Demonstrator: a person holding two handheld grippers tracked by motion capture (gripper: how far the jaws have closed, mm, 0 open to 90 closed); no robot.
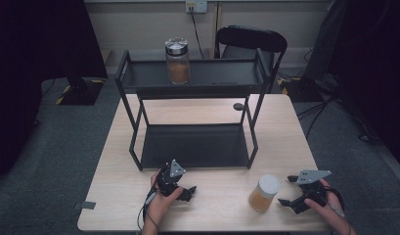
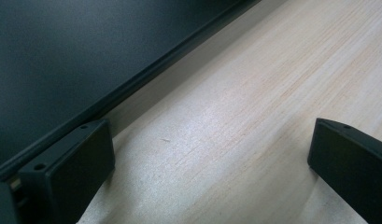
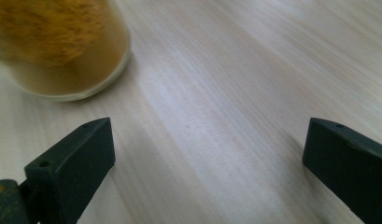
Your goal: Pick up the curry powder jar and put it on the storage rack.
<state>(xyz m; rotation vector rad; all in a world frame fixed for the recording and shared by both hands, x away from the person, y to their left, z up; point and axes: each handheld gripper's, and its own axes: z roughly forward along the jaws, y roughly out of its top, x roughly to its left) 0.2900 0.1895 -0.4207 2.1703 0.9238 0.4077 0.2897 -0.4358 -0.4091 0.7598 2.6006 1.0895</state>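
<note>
A jar [image 1: 264, 193] with a pale lid and amber contents is seen standing upright on the desk [image 1: 207, 110], near its front edge and toward the right, just beside the right claw [image 1: 288, 191]. In the right gripper view the jar's base [image 3: 62, 70] is found at the upper left, off the line between the jaws, which are spread wide apart with bare wood between them. The left claw [image 1: 191, 188] is held low over the desk in front of the black two-tier rack [image 1: 195, 147], its jaws likewise apart and empty, with the rack's lower tray [image 2: 76, 60] close by. A second, metal-lidded jar [image 1: 177, 61] is placed on the rack's upper shelf. It is judged that the nearer jar is to be gripped next. Because it sits to one side of the open jaws, it could be nudged by a jaw tip and tipped or slid toward the desk edge if the claw is closed before being centred.
</note>
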